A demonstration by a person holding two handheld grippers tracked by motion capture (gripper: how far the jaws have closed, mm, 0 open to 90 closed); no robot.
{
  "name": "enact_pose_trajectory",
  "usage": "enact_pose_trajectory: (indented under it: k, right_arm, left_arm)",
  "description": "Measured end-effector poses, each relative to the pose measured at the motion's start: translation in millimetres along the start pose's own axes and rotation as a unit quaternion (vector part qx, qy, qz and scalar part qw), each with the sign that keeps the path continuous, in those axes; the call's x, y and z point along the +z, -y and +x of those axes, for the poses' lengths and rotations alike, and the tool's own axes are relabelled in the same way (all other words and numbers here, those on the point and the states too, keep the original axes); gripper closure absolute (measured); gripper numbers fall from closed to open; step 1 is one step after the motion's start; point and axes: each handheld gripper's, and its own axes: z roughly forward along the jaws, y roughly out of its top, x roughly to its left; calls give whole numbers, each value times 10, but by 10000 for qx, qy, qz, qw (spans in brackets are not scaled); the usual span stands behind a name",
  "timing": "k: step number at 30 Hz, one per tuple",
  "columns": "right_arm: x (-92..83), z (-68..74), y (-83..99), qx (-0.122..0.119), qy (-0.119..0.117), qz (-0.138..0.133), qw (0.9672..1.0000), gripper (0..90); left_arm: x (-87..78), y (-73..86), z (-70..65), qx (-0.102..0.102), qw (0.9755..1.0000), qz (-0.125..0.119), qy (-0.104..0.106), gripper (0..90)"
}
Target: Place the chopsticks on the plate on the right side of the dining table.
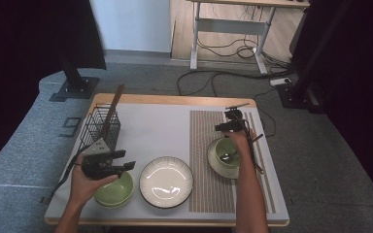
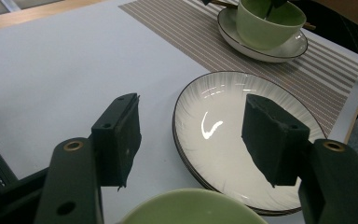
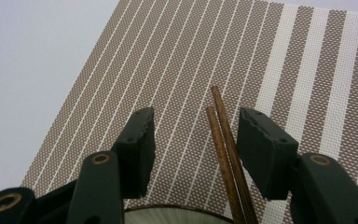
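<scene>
My left gripper hovers open over the near left of the table, above a green bowl. A white ribbed plate lies just beyond its jaws. My right gripper is open above the striped placemat, just past a green cup on a saucer, with a spoon in the cup. Two brown chopsticks lie between its jaws, close to the right one; the pads do not press them.
A black wire basket stands at the far left with a brown stick leaning out of it. The table's light mat spreads between basket and placemat. Beyond the table are a desk frame and floor cables.
</scene>
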Motion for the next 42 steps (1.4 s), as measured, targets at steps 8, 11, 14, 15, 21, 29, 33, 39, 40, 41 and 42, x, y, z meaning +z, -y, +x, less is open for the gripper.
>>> enact_pose_trajectory:
  k: [8, 11, 14, 15, 21, 29, 33, 39, 40, 41, 42]
  right_arm:
    - [-29, 50, 4, -229, -120, 106, 9996, 491]
    - [-22, 63, 10, -255, -148, 166, 9994, 490]
    - [-34, 89, 9, -310, -183, 164, 9992, 492]
    - [-38, 93, 7, -319, -192, 163, 9992, 492]
    - [-32, 103, 13, -292, -240, 206, 9991, 493]
    - [-26, 119, 19, -327, -285, 239, 9988, 502]
    - [-33, 130, 18, -377, -331, 228, 9985, 527]
    - [-44, 138, 20, -373, -338, 213, 9985, 511]
    - [-43, 137, 22, -394, -334, 204, 9985, 510]
    - [-49, 137, 21, -389, -316, 199, 9985, 509]
    - [-53, 132, 19, -396, -307, 159, 9986, 506]
  left_arm:
    - [-7, -7, -13, 5, 10000, -2, 6, 370]
    - [-3, -14, -28, 33, 10000, 25, 35, 369]
    - [-4, -16, -29, 40, 10000, 30, 37, 368]
    - [-8, -16, -26, 31, 10000, 23, 32, 368]
    - [-25, -16, -19, 16, 10000, -4, 28, 368]
    - [-23, -15, -15, 14, 10000, -2, 31, 368]
    - [-27, -14, -13, 14, 10000, -23, 15, 364]
    - [-40, -17, -15, -11, 9999, -66, 78, 363]
    - [-44, -18, -13, -15, 9999, -75, 79, 363]
    - [-46, -18, -12, -13, 9999, -72, 72, 363]
    - [-46, -18, -11, -13, 9999, -74, 68, 363]
